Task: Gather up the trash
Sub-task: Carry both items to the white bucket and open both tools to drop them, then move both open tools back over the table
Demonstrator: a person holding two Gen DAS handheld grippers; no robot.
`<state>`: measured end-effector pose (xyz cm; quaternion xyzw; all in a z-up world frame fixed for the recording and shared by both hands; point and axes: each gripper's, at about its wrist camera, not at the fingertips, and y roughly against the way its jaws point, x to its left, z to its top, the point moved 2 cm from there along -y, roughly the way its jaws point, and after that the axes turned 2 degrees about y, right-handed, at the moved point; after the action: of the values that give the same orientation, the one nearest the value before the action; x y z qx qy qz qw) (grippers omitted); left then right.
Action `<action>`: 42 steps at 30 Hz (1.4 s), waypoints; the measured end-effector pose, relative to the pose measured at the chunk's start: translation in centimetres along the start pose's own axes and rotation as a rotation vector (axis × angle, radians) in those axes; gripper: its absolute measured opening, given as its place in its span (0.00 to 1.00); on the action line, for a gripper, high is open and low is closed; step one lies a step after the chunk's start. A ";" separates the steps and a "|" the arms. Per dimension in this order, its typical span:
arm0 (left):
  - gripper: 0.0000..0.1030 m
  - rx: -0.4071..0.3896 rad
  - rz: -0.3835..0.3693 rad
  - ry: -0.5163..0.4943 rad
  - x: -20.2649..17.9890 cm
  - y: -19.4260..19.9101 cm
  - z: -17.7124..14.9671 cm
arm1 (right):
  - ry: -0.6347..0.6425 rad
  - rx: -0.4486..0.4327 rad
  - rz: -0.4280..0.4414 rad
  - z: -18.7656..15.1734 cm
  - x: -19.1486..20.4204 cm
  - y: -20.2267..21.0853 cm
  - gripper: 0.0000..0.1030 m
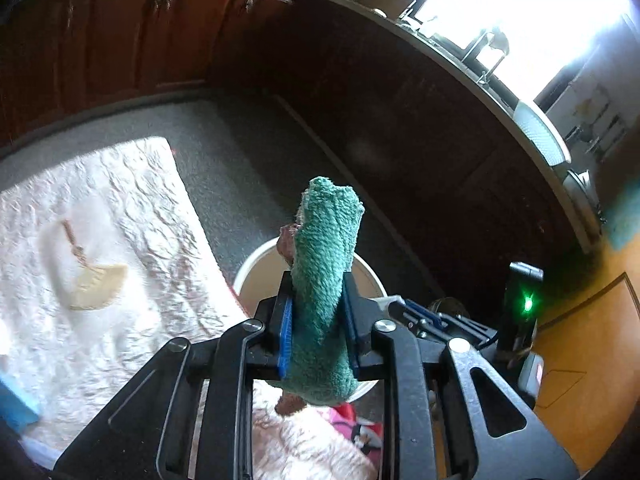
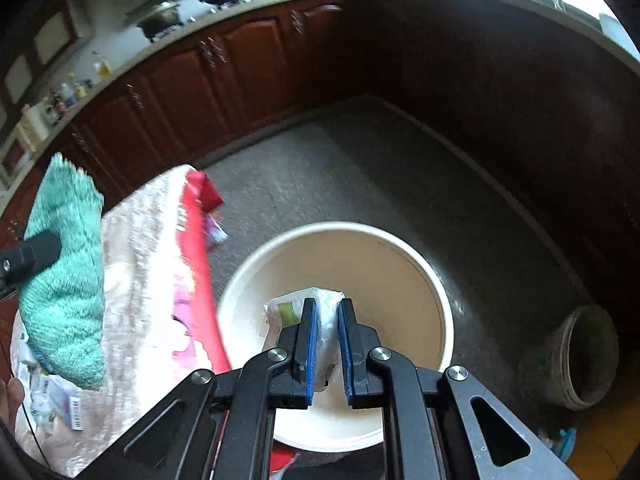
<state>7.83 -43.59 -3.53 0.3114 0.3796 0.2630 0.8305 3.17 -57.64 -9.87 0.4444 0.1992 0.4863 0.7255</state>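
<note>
So we're at the drop-off step: right gripper [image 2: 328, 344] has its jaws clamped on a crumpled clear plastic wrapper [image 2: 304, 312], hanging right over the round cream plastic bucket [image 2: 400, 280] on the floor. Next move, I'd guess, is just opening up. Left gripper [image 1: 319, 332] is clamped on a rolled teal terry cloth [image 1: 326, 256] beside the bench. Can't read any labels.

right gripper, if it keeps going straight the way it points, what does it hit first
Most likely the inside of the white bucket right below the right gripper, whose jaws hold a crumpled plastic wrapper; depth is uncertain.
</note>
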 end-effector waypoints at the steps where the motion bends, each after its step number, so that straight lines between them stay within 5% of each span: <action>1: 0.31 0.009 0.001 0.010 0.2 -0.6 -0.1 | 0.002 0.013 -0.022 -0.3 -0.3 -0.4 0.09; 4: 0.49 0.021 -0.009 0.032 0.5 -1.2 -0.3 | -0.021 0.049 -0.045 -0.8 -1.4 -1.3 0.20; 6: 0.50 0.023 -0.011 0.026 0.6 -1.1 -0.5 | -0.055 0.051 -0.024 -1.1 -1.9 -1.5 0.35; 18: 0.50 -0.067 0.089 -0.040 1.7 4.1 -2.1 | -0.042 0.051 0.022 -2.0 -0.1 -0.4 0.45; 27: 0.50 -0.152 0.224 -0.059 4.9 11.5 -5.3 | 0.119 -0.037 0.037 -1.2 7.5 3.6 0.71; 42: 0.50 -0.272 0.385 0.045 12.5 23.1 -11.5 | 0.338 -0.087 0.196 -2.8 20.3 8.9 0.78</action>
<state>1.20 -16.10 1.28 0.2574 0.2928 0.4722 0.7906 5.52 -37.31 -1.02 0.3420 0.2527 0.6305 0.6494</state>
